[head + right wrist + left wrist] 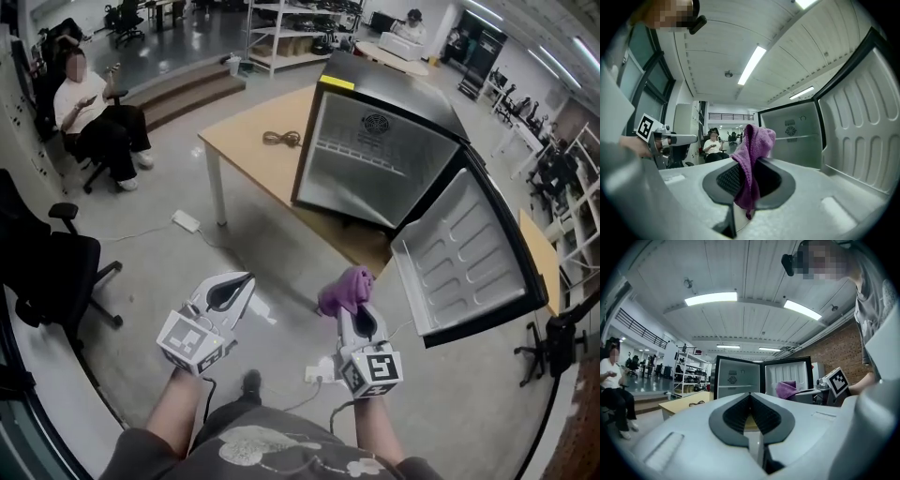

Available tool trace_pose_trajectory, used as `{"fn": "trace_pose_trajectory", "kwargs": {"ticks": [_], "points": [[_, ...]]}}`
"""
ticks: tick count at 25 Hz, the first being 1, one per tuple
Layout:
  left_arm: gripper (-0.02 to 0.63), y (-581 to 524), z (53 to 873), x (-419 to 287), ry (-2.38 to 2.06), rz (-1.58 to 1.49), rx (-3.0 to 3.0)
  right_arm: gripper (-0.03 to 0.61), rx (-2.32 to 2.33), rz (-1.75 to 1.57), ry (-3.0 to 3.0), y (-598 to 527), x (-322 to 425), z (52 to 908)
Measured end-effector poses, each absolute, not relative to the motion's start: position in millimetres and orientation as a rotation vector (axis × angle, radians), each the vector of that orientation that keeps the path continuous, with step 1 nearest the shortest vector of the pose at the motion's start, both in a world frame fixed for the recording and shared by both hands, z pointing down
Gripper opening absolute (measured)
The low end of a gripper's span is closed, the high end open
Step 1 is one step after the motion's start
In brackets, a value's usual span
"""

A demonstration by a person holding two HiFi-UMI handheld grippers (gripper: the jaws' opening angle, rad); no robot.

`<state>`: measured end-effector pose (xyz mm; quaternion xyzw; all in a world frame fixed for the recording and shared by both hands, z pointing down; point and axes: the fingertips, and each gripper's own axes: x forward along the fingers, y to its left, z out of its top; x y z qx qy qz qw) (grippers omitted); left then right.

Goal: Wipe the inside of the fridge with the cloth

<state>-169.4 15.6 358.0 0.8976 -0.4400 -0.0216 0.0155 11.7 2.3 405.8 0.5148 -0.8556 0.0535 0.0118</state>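
Note:
A small black fridge (375,150) stands on a wooden table (272,159), its door (469,262) swung wide to the right and its grey inside bare. My right gripper (354,302) is shut on a purple cloth (345,289), held well short of the fridge. In the right gripper view the cloth (751,159) hangs from between the jaws, with the fridge cavity (794,140) ahead. My left gripper (232,291) is to the left, shut on nothing. The left gripper view shows the fridge (738,380) and the cloth (787,389) ahead.
A coiled cable (279,139) lies on the table left of the fridge. A person sits on a chair (94,117) at far left. A black office chair (47,262) stands near my left. A power strip (186,221) lies on the grey floor, with shelving (291,28) behind.

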Motion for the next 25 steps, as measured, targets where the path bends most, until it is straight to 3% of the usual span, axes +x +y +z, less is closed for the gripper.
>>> {"fn": "trace_pose_trajectory", "kwargs": {"ticks": [9,25], "points": [[0.017,-39.8,349.8,-196.2,-1.274,-0.007,2.872,0.040,1.667,0.119,-2.642,-49.5,-30.8,385.6],[0.017,-172.6,337.0,-154.6,-1.317,-0.034,2.832,0.040,1.584,0.103,-2.772,-205.7,-19.6,362.2]]}}
